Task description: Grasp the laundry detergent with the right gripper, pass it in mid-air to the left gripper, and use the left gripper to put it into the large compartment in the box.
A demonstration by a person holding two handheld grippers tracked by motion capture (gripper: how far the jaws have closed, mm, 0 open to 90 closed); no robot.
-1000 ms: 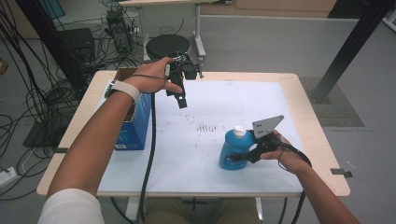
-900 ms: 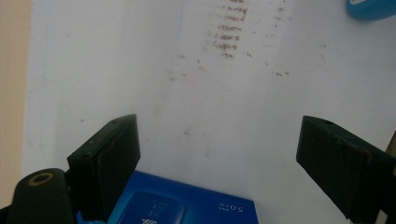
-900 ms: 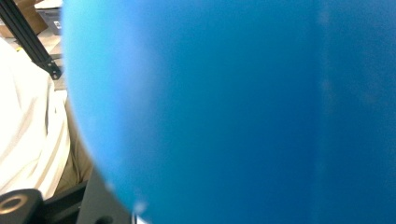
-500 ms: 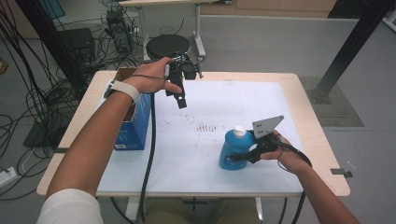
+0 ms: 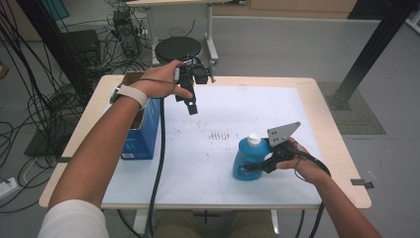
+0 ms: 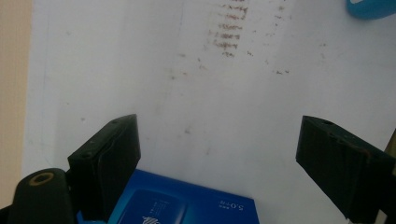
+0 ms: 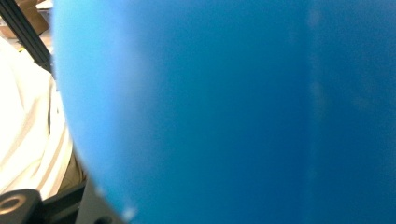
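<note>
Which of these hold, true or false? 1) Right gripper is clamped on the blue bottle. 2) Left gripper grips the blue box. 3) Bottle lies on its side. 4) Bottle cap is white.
1) True: the right gripper is shut on the blue bottle.
2) False: the left gripper hangs open over the table, nothing between its jaws; the blue box sits beside it.
3) False: it stands upright.
4) True: the white cap tops it.

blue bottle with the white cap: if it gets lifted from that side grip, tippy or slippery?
The blue bottle stands upright, squat with a narrow white cap, so probably stable. Its smooth rounded plastic may slip or twist in the right gripper, which clamps its side low.
</note>
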